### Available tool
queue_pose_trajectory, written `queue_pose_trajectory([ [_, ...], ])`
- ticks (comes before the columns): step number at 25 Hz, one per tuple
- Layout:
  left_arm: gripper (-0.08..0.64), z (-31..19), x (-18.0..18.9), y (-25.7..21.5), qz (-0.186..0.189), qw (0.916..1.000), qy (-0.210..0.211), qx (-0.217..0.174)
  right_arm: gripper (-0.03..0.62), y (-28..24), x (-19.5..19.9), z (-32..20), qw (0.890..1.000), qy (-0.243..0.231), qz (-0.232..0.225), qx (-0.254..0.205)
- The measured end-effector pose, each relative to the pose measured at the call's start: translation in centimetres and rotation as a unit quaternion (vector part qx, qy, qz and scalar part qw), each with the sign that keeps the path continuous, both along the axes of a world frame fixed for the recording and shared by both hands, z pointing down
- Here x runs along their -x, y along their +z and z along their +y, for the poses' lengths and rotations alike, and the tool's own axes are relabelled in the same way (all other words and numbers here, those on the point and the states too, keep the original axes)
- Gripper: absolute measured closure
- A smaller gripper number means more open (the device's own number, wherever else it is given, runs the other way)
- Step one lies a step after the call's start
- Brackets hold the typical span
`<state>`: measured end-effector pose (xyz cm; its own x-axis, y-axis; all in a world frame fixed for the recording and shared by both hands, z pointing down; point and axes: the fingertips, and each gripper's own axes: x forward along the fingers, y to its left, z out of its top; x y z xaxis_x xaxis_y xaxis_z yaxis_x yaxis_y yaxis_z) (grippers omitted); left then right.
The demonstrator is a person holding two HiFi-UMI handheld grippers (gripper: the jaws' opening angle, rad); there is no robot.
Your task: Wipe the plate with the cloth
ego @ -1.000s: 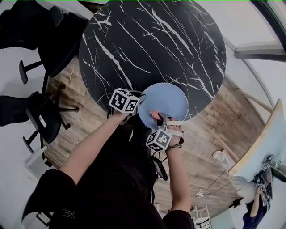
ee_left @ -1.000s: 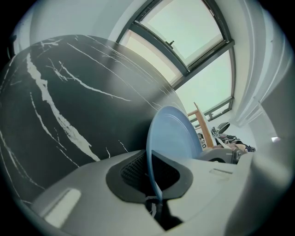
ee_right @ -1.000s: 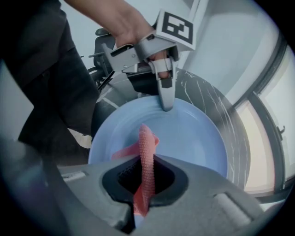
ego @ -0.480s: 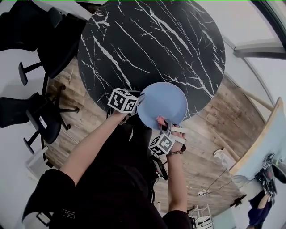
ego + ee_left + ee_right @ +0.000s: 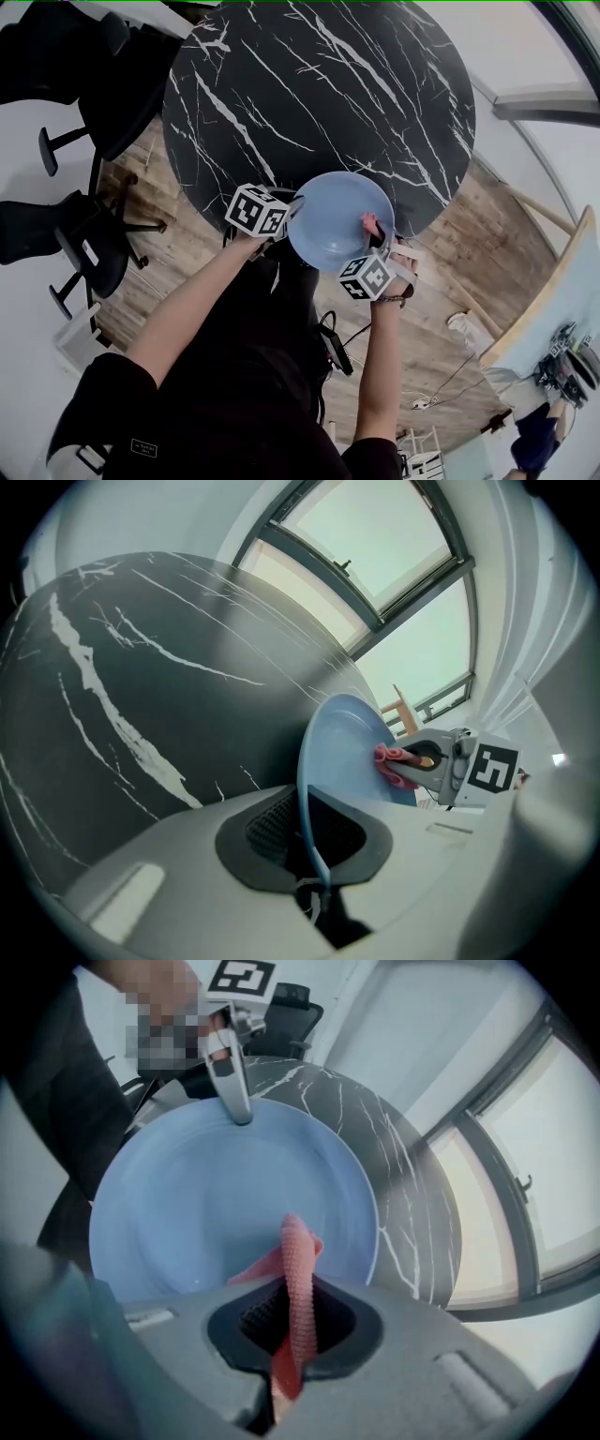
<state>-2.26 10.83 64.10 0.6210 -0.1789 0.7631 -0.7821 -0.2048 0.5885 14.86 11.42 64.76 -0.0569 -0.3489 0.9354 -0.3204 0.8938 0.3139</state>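
Note:
A light blue plate is held tilted above the near edge of the black marble table. My left gripper is shut on the plate's left rim; in the left gripper view the rim runs edge-on down between the jaws. My right gripper is shut on a pink cloth, which is pressed on the plate's right side. In the right gripper view the cloth stands up out of the jaws against the plate, and the left gripper clamps the far rim.
Black office chairs stand at the left on the wooden floor. A cable lies on the floor near my body. Large windows lie beyond the table.
My right gripper has slid the cloth from the plate's near middle rim over to its right side. The left gripper and the plate have stayed still.

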Motion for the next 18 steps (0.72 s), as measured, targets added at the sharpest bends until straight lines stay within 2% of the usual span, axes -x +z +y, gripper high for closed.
queue_pose_trajectory([
  [10, 0.538, 0.0, -0.1, -0.1, 0.000, 1.0000, -0.008, 0.000, 0.584, -0.1, 3.7, -6.1, 0.998, -0.045, 0.014, -0.042],
  [14, 0.540, 0.1, -0.1, -0.1, 0.001, 0.9998, -0.018, 0.001, 0.586, -0.8, 3.5, -5.4, 0.997, -0.055, 0.023, -0.057],
  [18, 0.541, 0.0, 0.0, 0.0, 0.004, 0.9995, -0.031, 0.002, 0.584, -0.8, 2.8, -2.6, 0.997, -0.060, 0.027, -0.050],
])
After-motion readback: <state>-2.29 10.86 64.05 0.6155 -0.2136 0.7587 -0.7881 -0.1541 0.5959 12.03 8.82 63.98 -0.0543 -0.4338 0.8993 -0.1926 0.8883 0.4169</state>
